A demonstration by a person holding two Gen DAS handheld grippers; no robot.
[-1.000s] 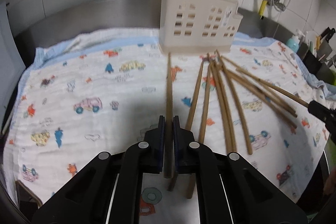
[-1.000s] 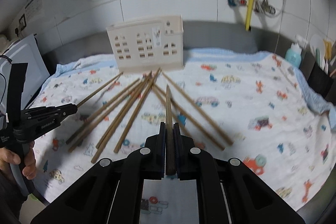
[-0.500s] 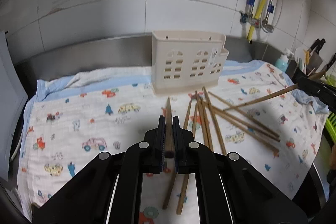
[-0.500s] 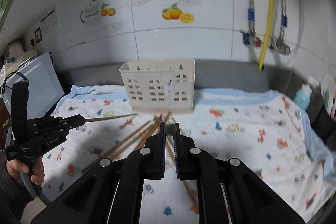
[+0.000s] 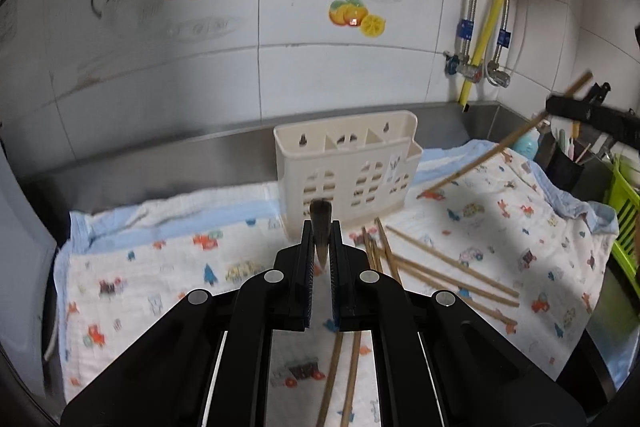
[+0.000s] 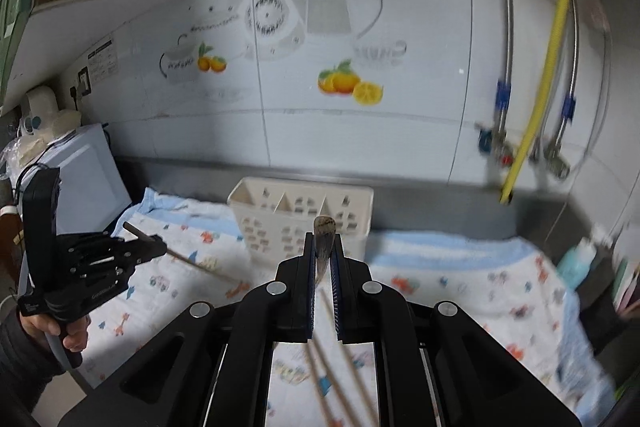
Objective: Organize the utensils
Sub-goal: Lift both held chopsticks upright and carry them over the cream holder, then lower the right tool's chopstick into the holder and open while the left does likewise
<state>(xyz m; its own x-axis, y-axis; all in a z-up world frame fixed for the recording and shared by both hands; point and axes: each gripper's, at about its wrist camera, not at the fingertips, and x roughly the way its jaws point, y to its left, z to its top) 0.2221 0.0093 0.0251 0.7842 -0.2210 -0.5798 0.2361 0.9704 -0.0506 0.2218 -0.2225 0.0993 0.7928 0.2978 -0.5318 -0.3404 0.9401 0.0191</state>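
Observation:
A cream utensil caddy [image 5: 348, 167] with open compartments stands at the back of a patterned cloth [image 5: 140, 287]. Several loose wooden chopsticks [image 5: 440, 275] lie on the cloth in front of it. My left gripper [image 5: 321, 227] is shut on one chopstick [image 5: 320, 213], held in the air short of the caddy. In the right wrist view my right gripper [image 6: 323, 239] is shut on another chopstick [image 6: 324, 227], raised before the caddy [image 6: 280, 219]. Each gripper shows in the other's view: the right gripper [image 5: 554, 105] with its slanting stick [image 5: 480, 163], the left gripper [image 6: 158, 250] with its stick [image 6: 192, 261].
A white appliance [image 6: 84, 167] stands at the cloth's left end. A yellow hose [image 5: 492, 19] and valves hang on the tiled wall at right. A teal bottle [image 5: 526, 143], a black knife holder [image 5: 564, 167] and a green rack [image 5: 624, 219] crowd the right side.
Both grippers have risen, lifting their chopsticks off the cloth. The caddy now sits lower in both views, with its open top showing.

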